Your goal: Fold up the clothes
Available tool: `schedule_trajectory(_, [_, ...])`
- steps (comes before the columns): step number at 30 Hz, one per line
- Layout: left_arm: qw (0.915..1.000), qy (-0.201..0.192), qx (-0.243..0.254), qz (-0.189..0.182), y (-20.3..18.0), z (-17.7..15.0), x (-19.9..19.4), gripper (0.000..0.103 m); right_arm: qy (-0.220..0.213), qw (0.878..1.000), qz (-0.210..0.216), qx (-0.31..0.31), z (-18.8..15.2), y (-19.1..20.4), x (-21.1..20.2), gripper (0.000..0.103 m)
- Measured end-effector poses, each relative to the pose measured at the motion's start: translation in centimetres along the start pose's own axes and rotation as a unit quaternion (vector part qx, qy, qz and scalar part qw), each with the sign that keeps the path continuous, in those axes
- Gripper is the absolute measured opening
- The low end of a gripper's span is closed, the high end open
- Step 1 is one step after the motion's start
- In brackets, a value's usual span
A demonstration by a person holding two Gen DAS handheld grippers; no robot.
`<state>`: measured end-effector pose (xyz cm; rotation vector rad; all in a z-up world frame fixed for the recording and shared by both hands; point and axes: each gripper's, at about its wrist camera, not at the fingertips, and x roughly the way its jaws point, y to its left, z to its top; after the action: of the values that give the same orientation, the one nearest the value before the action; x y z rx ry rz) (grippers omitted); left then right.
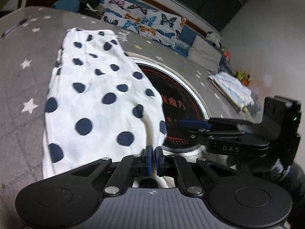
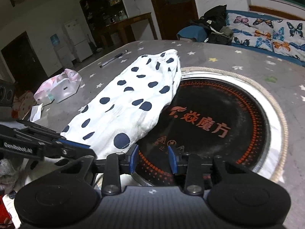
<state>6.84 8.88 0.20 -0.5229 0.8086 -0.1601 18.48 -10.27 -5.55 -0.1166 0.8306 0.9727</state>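
One polka-dot garment [image 1: 99, 99], white with navy spots, lies lengthwise on the star-print bench [image 1: 22, 80] ahead of both pairs of fingers, its right edge overlapping one round black cooktop [image 2: 213, 122]. Left gripper [image 1: 154, 160]: two blue-padded fingers nearly pressed together, pinching the garment's near hem. Right gripper [image 2: 153, 158]: two fingers spread over the cooktop, empty, the garment just left of them.

Left tongs [image 1: 154, 155] nearly closed, right tongs [image 2: 153, 157] parted
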Motion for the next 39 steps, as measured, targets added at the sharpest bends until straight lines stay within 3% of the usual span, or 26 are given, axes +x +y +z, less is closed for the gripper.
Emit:
schedule_trajectory(13, [0.9952,0.000,-0.082,-0.053,3.7,-0.1,0.4,0.005,-0.017,0.999,0.050,-0.001,1.8,-0.4,2.7,0.032])
schedule_trajectory(25, [0.9939,0.001,-0.092,-0.061,4.0,-0.2,0.5,0.005,-0.031,0.994,0.105,0.005,2.2,-0.5,3.3,0.030])
schedule_trajectory(37, [0.9933,-0.001,-0.097,-0.061,4.0,-0.3,0.5,0.006,-0.052,0.995,0.084,-0.001,2.6,0.4,2.4,0.028])
schedule_trajectory(39, [0.9932,-0.002,-0.098,-0.062,4.1,-0.3,0.5,0.006,-0.053,0.996,0.078,-0.002,2.6,0.5,2.2,0.018])
